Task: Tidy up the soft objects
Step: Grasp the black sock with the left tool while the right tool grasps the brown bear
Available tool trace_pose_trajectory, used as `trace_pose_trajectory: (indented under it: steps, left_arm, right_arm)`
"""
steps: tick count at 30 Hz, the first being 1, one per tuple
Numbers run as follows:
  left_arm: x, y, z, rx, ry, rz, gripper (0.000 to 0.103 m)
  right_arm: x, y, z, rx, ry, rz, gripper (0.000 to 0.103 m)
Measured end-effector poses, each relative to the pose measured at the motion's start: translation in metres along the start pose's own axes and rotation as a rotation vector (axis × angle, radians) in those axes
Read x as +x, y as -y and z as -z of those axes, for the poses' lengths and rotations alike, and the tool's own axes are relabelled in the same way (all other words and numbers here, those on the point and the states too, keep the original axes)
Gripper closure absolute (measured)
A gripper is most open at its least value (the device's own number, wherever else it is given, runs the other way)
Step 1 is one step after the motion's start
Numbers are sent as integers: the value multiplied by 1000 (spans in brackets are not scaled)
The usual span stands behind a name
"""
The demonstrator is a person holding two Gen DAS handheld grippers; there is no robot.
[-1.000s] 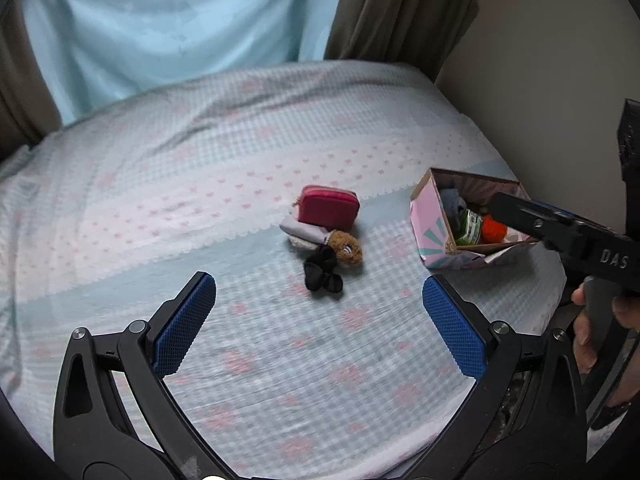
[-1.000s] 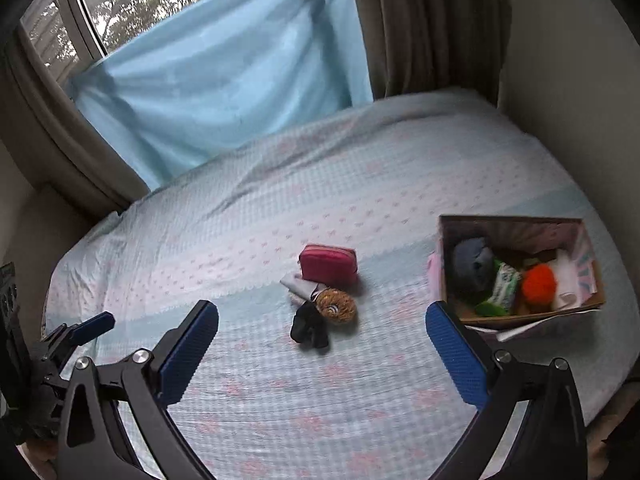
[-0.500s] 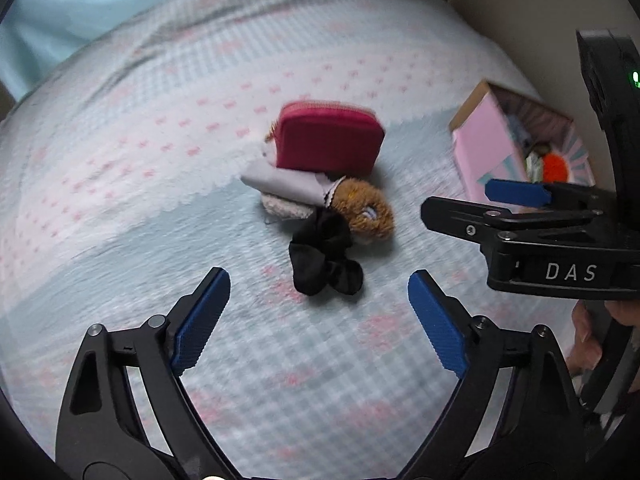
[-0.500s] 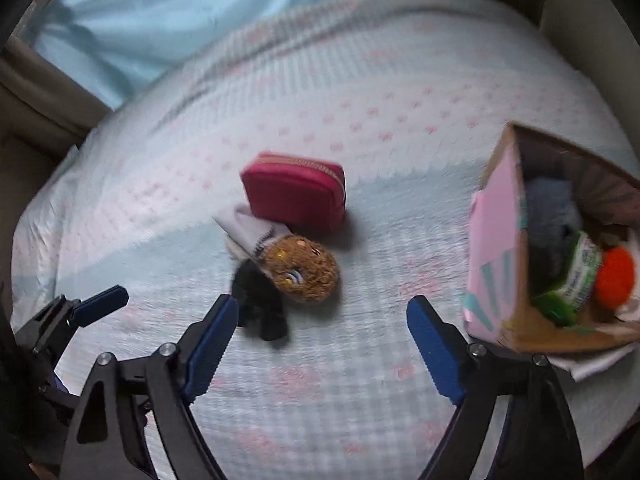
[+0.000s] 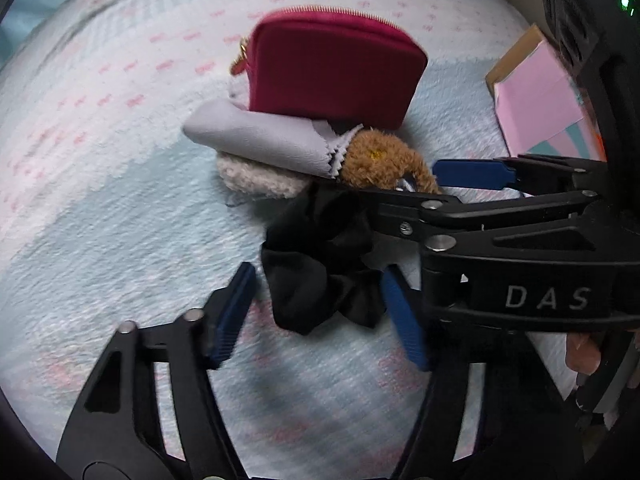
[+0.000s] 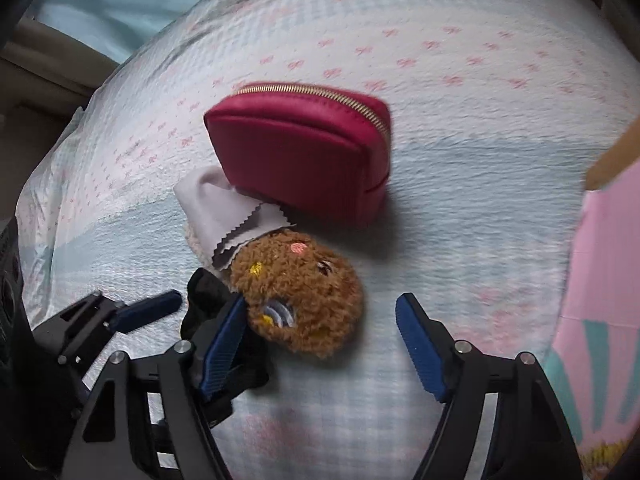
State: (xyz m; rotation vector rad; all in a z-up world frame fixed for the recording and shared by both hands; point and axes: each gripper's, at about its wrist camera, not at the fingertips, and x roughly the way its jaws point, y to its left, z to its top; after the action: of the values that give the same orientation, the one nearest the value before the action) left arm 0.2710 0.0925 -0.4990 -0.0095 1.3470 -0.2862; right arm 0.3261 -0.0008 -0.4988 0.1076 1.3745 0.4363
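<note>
**A:** Where are the soft things lying for you?

**B:** In a small heap on the bed's checked, pink-dotted cover (image 6: 460, 128), near the edge where the box stands. Your left gripper (image 5: 320, 312) straddles the crumpled black fabric scrunchie (image 5: 320, 264); its jaws are closing, the blue pads (image 5: 234, 312) on either side of the cloth and not yet pressing it.

**A:** And my right one?

**B:** Your right gripper (image 6: 320, 336) is down around the round brown fuzzy plush toy (image 6: 304, 292). Those jaws are closing too. The left pad (image 6: 224, 340) lies against the plush's side and over the scrunchie; the right pad is still apart from it, so nothing is gripped.

**A:** What is around them?

**B:** Touching the plush, a folded pale grey cloth with zigzag edges (image 5: 260, 136) lies over a cream fleecy pad (image 5: 256, 178). Behind the cloth, resting on its far end, stands the crimson zipped pouch with a gold zip (image 6: 304, 152). Well to the right sits the pink cardboard box (image 5: 536, 112); its inside is hidden. In the left view your right gripper crosses in from the right, a bit of your hand (image 5: 582, 352) below it.
</note>
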Motion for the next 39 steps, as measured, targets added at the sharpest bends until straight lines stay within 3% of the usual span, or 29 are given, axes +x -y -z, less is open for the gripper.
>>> trace_pose_trajectory:
  steps: [7,12,22,39]
  left_arm:
    - [11,3,-9,-6,-20,10,77]
    - [10,2,-14,-15,-27,30,85]
    - [-24,-6,-8,-35,6,27,86]
    - [-142,3,41,-43,146,9,86]
  right_arm:
    - [7,-5,-5,4,-1,-70,48]
    - [4,-6,-7,3,2,-86,57]
    - [-21,-12,1,12,24,-75,63]
    - [-114,-45,39,12,149,-58,63]
